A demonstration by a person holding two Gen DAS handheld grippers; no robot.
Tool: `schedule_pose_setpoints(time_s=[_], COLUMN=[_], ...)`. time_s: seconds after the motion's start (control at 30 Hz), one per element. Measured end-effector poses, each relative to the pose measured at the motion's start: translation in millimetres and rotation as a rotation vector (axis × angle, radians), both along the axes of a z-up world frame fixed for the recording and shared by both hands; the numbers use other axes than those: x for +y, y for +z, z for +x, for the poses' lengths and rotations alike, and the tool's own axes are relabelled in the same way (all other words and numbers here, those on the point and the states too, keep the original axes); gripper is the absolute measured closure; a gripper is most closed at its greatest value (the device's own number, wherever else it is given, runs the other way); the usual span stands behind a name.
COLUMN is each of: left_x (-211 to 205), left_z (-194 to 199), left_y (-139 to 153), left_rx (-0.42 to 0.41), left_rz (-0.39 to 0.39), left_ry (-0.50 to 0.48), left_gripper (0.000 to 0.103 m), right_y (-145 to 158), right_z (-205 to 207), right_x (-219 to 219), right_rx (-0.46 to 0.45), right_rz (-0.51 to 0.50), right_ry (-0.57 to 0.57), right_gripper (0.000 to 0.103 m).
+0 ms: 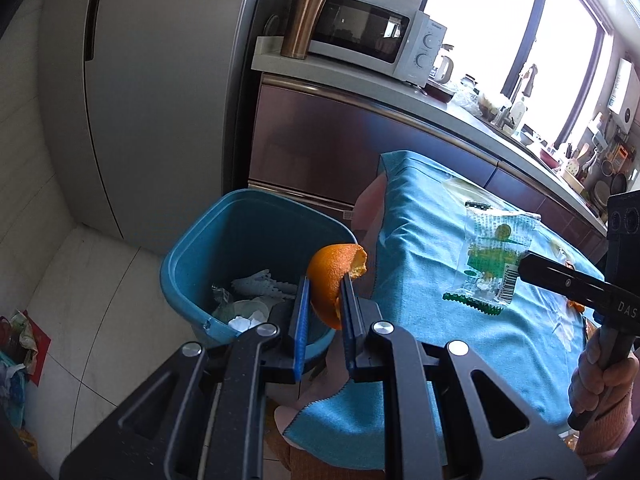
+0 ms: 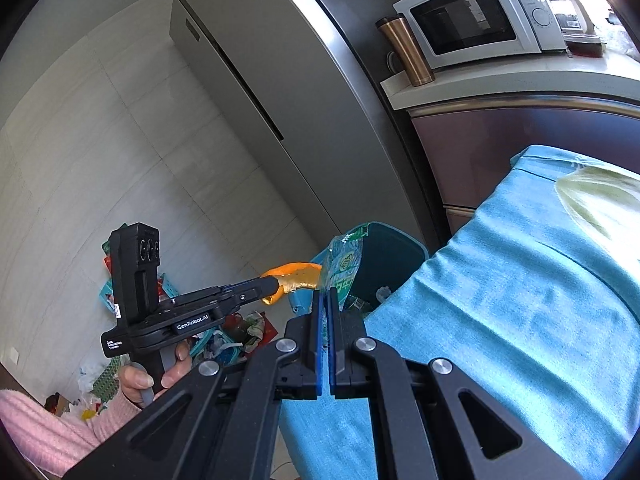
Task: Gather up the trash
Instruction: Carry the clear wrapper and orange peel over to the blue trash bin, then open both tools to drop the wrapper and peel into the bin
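Observation:
My left gripper (image 1: pixel 326 284) is shut on a curved piece of orange peel (image 1: pixel 332 264), held over the near right rim of a blue trash bin (image 1: pixel 248 232). The bin holds white scraps and wrappers. My right gripper (image 1: pixel 522 266) is shut on a clear plastic wrapper with green print (image 1: pixel 492 256), hanging over the blue tablecloth (image 1: pixel 432 320). In the right wrist view the right gripper (image 2: pixel 325 292) pinches the wrapper (image 2: pixel 344 260) in front of the bin (image 2: pixel 384 256). The left gripper (image 2: pixel 276 286) comes in from the left with the peel (image 2: pixel 298 276).
Another clear wrapper (image 1: pixel 464 188) lies at the cloth's far end, and peel bits (image 1: pixel 576 304) near the right hand. A grey fridge (image 1: pixel 160 100) stands behind the bin. The counter carries a microwave (image 1: pixel 372 36) and a copper tumbler (image 1: pixel 302 20). Loose rubbish (image 2: pixel 236 332) litters the floor.

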State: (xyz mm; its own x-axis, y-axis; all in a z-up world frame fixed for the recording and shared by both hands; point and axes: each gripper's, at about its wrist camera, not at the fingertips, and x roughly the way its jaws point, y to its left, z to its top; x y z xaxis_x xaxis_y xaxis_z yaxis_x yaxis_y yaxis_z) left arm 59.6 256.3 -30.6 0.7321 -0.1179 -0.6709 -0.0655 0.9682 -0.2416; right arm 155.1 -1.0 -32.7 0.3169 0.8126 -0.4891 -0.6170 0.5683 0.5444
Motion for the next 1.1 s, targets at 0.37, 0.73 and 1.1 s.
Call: schedule_pose_setpoints(time_s=[0.37, 0.73, 1.1], left_x=[14, 25, 28], left_z=[12, 29, 48], left_y=[-10, -25, -44], left_rx=[0.019, 0.053, 0.093], left_rz=[0.013, 0.0, 0.001], left_ry=[0.033, 0.067, 0.082], left_gripper=[0.088, 0.088, 0.088], right_y=[-5, -15, -29], right_z=[8, 15, 21], right_x=[30, 48, 70], right_rx=[0.023, 0.059, 0.098], right_rz=[-0.021, -0.055, -0.136], right_ry=[0.046, 0.062, 0.068], right_gripper=[0.102, 0.102, 0.102])
